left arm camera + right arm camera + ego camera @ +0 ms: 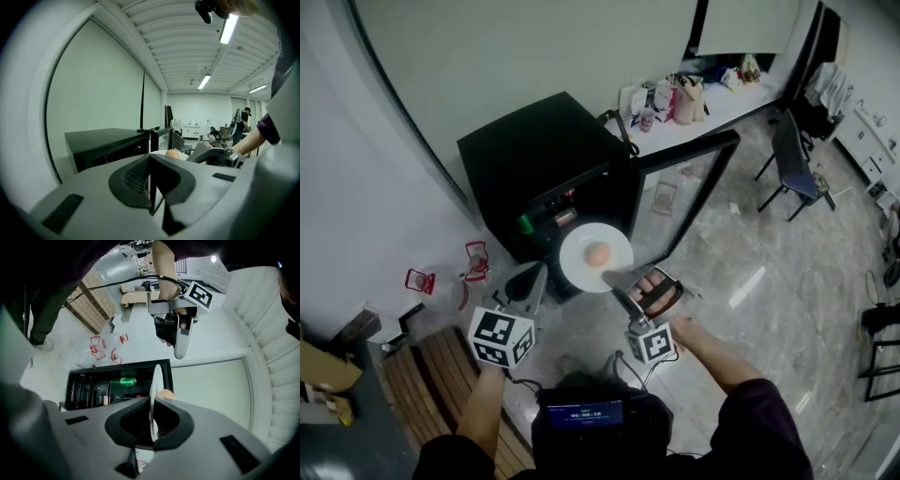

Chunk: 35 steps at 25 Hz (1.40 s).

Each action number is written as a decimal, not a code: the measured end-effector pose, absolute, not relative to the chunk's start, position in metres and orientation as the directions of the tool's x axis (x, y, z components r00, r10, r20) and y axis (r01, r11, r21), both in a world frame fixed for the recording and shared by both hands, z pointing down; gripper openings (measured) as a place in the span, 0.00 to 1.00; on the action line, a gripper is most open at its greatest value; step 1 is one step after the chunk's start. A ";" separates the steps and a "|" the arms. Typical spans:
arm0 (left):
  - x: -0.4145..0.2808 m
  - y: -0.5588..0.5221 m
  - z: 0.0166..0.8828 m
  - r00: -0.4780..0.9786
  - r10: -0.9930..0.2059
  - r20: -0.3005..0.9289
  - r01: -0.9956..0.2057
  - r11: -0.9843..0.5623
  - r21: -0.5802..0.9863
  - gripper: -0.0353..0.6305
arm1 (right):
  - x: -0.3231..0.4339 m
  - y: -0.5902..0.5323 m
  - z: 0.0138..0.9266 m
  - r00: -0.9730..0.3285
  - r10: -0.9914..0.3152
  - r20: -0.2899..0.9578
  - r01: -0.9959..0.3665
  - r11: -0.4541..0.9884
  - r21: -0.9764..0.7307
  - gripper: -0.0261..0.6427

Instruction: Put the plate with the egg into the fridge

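1. Before the open black fridge, the right gripper pinches the rim of the white plate, its jaws nearly together on it.
2. On the plate, the egg sits near the middle.
3. Beside the plate, the left gripper hangs with its jaws pressed together, holding nothing.
4. Inside the fridge, what looks like a green can lies on a shelf.
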<state>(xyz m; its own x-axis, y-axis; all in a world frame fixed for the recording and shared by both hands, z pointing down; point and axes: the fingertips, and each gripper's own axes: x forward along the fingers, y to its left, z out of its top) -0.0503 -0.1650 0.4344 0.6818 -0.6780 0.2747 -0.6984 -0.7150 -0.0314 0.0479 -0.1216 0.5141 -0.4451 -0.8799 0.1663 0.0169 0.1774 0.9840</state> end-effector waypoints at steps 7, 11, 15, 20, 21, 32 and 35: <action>-0.075 -0.140 0.504 0.683 -0.684 0.256 -0.710 -0.704 0.010 0.07 | 0.011 -0.098 0.587 -0.484 -0.854 0.191 -0.013 0.225 0.974 0.08; -0.087 -0.152 0.553 0.653 -0.718 0.240 -0.740 -0.673 -0.002 0.07 | -0.006 -0.109 0.644 -0.476 -0.841 0.258 0.026 0.280 0.960 0.08; -0.085 -0.172 0.610 0.632 -0.724 0.276 -0.755 -0.656 0.008 0.07 | -0.010 -0.131 0.712 -0.461 -0.821 0.337 0.075 0.342 0.937 0.08; -0.070 -0.189 0.698 0.609 -0.720 0.334 -0.771 -0.636 0.034 0.07 | -0.005 -0.159 0.800 -0.475 -0.792 0.383 0.151 0.356 0.922 0.08; -0.066 -0.192 0.715 0.601 -0.722 0.343 -0.776 -0.629 0.037 0.07 | -0.003 -0.165 0.815 -0.480 -0.786 0.388 0.168 0.352 0.921 0.08; -0.053 -0.264 0.845 0.507 -0.790 0.345 -0.847 -0.531 0.030 0.07 | -0.011 -0.307 0.941 -0.511 -0.783 0.356 0.272 0.246 0.930 0.08; -0.051 -0.270 0.859 0.512 -0.791 0.335 -0.843 -0.537 0.020 0.07 | -0.022 -0.346 0.959 -0.498 -0.793 0.350 0.274 0.240 0.932 0.08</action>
